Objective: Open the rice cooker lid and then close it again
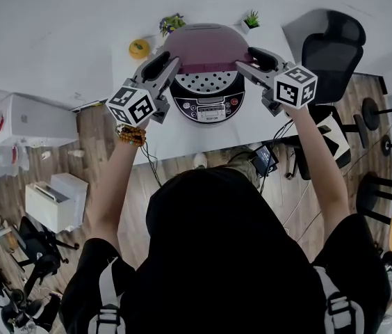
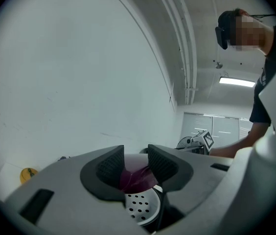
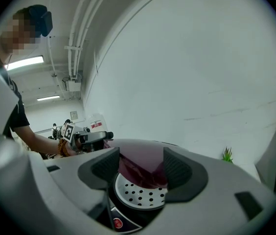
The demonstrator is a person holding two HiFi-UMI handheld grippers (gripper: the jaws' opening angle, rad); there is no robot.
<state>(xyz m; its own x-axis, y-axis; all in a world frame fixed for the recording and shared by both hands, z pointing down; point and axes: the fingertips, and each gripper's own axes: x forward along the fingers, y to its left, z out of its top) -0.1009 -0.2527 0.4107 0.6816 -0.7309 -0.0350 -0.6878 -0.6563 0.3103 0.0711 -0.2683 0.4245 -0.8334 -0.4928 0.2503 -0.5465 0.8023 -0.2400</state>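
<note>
Left gripper: at the left side of the rice cooker, fingers narrow, pinched on the left rim of the maroon lid. The cooker stands on the white tabletop. Its lid is tipped up off the body, and the holed plate beneath it is exposed. Right gripper: at the cooker's right side, fingers set wider, lid rim filling the gap, apparently gripped. Judgement: opening is done or nearly so; closing remains in full.

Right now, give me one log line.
lid partly raised | left tool clamps its left edge | right tool clamps its right edge
</note>
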